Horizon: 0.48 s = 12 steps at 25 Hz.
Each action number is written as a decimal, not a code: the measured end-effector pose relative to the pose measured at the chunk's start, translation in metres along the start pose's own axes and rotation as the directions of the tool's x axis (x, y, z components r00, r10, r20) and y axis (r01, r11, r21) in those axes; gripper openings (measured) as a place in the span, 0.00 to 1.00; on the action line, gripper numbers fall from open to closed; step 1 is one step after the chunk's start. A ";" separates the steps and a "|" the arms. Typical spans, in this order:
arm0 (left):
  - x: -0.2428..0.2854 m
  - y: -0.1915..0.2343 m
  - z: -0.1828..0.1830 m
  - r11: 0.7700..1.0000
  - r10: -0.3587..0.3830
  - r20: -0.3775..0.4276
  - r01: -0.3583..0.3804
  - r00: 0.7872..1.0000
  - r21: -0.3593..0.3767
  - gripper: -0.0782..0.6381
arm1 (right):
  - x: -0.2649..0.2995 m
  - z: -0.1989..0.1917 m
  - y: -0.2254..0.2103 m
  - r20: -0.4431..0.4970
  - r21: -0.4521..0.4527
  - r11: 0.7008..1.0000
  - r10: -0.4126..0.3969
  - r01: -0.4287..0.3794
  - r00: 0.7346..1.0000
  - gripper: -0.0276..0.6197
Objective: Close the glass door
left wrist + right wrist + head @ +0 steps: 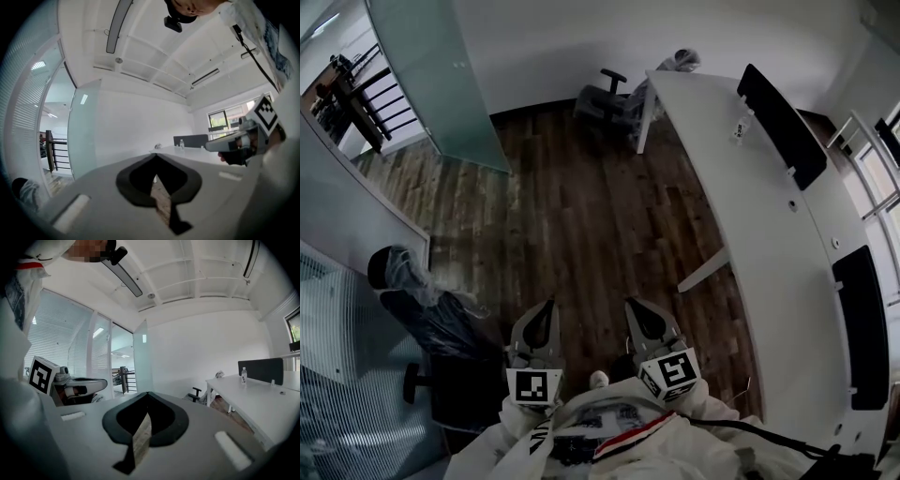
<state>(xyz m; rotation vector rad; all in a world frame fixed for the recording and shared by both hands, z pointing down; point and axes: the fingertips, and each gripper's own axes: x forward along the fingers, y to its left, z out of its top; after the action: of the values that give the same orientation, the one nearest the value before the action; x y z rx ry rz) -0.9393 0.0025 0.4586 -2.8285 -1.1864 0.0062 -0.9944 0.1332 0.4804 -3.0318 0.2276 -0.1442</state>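
Dark wood floor [581, 197] across the middle, white wall [572, 47] at top, long white desk [759, 216] with black screens [783, 127] at right, office chair [602, 97] top centre, windows [879, 192] far right, blinds [347, 394] lower left.

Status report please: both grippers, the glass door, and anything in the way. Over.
Left gripper and right gripper: jaws together, empty. Glass door open, ahead to the left, not reached. Wrapped chair close on the left.

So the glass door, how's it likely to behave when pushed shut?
The door is one tall frosted pane, so it probably swings stiffly as a piece, with no flex. Its size suggests it's heavy and slow to start. The face looks smooth, so it's likely slippery, and a hard slam could chip it.
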 end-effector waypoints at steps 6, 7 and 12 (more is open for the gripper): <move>0.046 0.001 0.005 0.999 -0.036 0.028 0.036 0.999 -0.007 0.11 | 0.025 0.006 -0.035 0.002 0.006 0.999 -0.038 0.038 0.999 0.05; 0.054 0.002 0.004 0.999 -0.039 0.025 0.040 0.999 -0.008 0.11 | 0.033 0.005 -0.042 0.005 0.014 0.999 -0.039 0.039 0.999 0.05; 0.112 0.023 -0.007 1.000 -0.008 -0.004 0.008 1.000 0.001 0.11 | 0.091 0.001 -0.078 0.015 0.048 0.999 -0.004 0.003 1.000 0.05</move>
<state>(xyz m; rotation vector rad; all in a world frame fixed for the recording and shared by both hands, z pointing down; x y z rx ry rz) -0.8444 0.0654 0.4670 -2.8217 -1.1975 0.0007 -0.8937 0.1958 0.4959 -2.9848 0.2145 -0.1249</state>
